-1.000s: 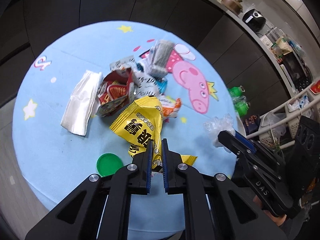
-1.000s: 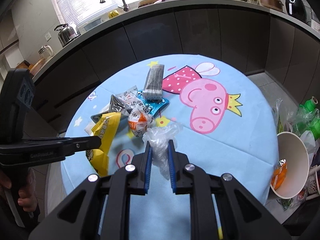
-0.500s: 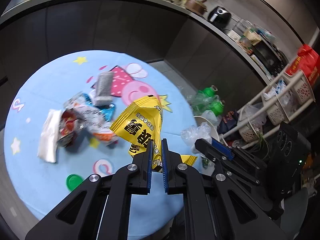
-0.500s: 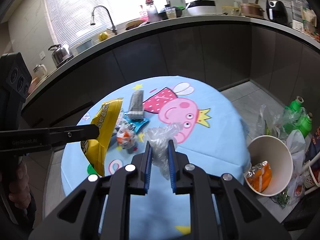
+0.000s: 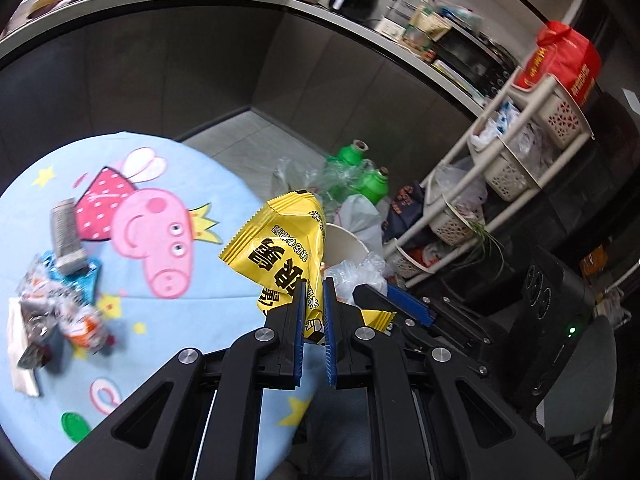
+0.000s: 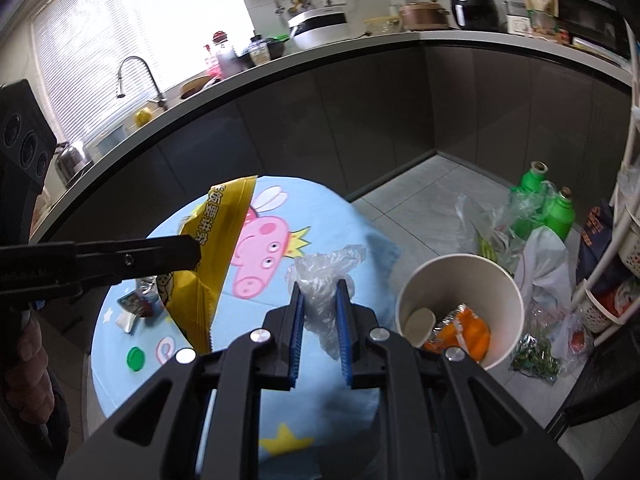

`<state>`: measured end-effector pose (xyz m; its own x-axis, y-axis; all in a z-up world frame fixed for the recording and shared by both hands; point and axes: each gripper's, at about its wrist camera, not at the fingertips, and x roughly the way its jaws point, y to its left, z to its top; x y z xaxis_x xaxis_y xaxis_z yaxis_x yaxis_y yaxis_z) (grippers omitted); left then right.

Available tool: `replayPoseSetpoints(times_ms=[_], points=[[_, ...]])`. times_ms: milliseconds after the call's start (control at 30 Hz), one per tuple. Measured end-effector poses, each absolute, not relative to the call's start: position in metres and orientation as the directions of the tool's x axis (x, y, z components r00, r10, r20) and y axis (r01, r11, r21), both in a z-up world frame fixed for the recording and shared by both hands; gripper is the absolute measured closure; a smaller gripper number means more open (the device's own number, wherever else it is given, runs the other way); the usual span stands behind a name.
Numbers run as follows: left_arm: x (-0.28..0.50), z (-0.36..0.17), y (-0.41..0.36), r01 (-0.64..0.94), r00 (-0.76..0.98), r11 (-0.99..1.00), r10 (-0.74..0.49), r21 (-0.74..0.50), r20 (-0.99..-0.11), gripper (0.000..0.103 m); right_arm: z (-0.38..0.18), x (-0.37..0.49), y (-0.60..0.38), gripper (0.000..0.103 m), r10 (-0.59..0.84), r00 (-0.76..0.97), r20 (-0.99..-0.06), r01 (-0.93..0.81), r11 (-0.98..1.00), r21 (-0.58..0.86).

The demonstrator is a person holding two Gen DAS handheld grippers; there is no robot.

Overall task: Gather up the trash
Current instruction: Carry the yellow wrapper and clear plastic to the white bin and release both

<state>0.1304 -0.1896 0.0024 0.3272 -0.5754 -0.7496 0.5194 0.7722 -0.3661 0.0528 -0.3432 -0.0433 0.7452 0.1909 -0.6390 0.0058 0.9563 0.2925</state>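
Left tongs: your left gripper [image 5: 311, 286] is clenched on the yellow snack bag [image 5: 282, 248], which sticks up and forward from the blue pads, off the table.
Right tongs: your right gripper [image 6: 319, 286] is clamped on a crumpled clear plastic bag [image 6: 322, 276], bunched between the pads and spilling above them.
Bin: the white paper bucket [image 6: 502, 336] stands on the floor ahead and right of your right tongs; from the left tongs its rim [image 5: 348, 240] shows just behind the yellow bag.
In the bin: an orange wrapper [image 6: 466, 330] and a pale round lid lie at the bottom.
In the way: the left gripper's arm and the yellow bag [image 6: 218, 248] cross to the left of your right tongs; the right gripper [image 5: 400, 304] sits just right of your left pads.
Left on the table: a heap of wrappers [image 5: 60, 300], a grey packet [image 5: 66, 232] and a green cap [image 5: 74, 426] lie far left of your left tongs.
Writing: large black characters on the yellow bag; too distorted to read.
Table edge: the round table's blue cartoon-pig cloth [image 6: 328, 420] ends just left of the bucket.
Floor clutter: green bottles [image 6: 554, 204] and loose plastic bags crowd behind the bucket; a white basket rack [image 5: 508, 152] stands further right.
Open room: grey floor tiles lie bare between the table edge and the dark cabinets.
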Motion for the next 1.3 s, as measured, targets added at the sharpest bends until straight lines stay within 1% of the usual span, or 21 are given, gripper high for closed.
replayPoseSetpoints(times_ms=[167, 367, 700, 1000, 1033, 1067, 1100, 1133, 1167, 1233, 1267, 1300], points=[[0.143, -0.005, -0.227, 0.578, 0.257, 0.719, -0.610, -0.387, -0.750, 0.095, -0.058, 0.048, -0.373, 0.086, 0.156, 0.743, -0.651, 0.073, 0.948, 0.310], [0.163, -0.028, -0.263, 0.603, 0.162, 0.676, -0.623, -0.423, -0.765, 0.095, -0.083, 0.048, -0.409, 0.086, 0.108, 0.719, -0.687, 0.161, 0.935, 0.315], [0.199, -0.077, -0.309, 0.603, 0.041, 0.661, -0.585, -0.447, -0.810, 0.095, -0.135, 0.059, -0.446, 0.086, 0.104, 0.663, -0.741, 0.253, 0.901, 0.352], [0.220, -0.117, -0.345, 0.609, -0.005, 0.664, -0.543, -0.433, -0.840, 0.095, -0.183, 0.081, -0.469, 0.084, 0.089, 0.613, -0.785, 0.285, 0.902, 0.325], [0.220, -0.119, -0.350, 0.614, 0.005, 0.667, -0.538, -0.422, -0.843, 0.093, -0.186, 0.083, -0.471, 0.079, 0.086, 0.611, -0.787, 0.281, 0.906, 0.317], [0.221, -0.120, -0.352, 0.617, 0.025, 0.675, -0.531, -0.404, -0.847, 0.083, -0.191, 0.086, -0.471, 0.071, 0.081, 0.606, -0.792, 0.274, 0.913, 0.303], [0.222, -0.120, -0.354, 0.618, 0.054, 0.687, -0.522, -0.382, -0.851, 0.074, -0.195, 0.088, -0.470, 0.051, 0.076, 0.601, -0.796, 0.265, 0.920, 0.289], [0.222, -0.118, -0.353, 0.616, 0.080, 0.696, -0.521, -0.369, -0.850, 0.053, -0.196, 0.088, -0.469, 0.035, 0.069, 0.605, -0.793, 0.259, 0.925, 0.277], [0.223, -0.115, -0.352, 0.612, 0.111, 0.704, -0.528, -0.361, -0.842, 0.041, -0.197, 0.087, -0.468, 0.029, 0.060, 0.614, -0.787, 0.249, 0.931, 0.266], [0.224, -0.111, -0.350, 0.610, 0.136, 0.705, -0.544, -0.363, -0.828, 0.034, -0.197, 0.084, -0.466, 0.012, 0.059, 0.630, -0.774, 0.230, 0.938, 0.259], [0.225, -0.109, -0.349, 0.607, 0.145, 0.708, -0.546, -0.361, -0.825, 0.023, -0.197, 0.083, -0.466, 0.010, 0.066, 0.632, -0.773, 0.223, 0.939, 0.262], [0.226, -0.108, -0.347, 0.596, 0.165, 0.720, -0.543, -0.356, -0.823, 0.018, -0.197, 0.083, -0.466, 0.006, 0.072, 0.631, -0.772, 0.219, 0.939, 0.266]])
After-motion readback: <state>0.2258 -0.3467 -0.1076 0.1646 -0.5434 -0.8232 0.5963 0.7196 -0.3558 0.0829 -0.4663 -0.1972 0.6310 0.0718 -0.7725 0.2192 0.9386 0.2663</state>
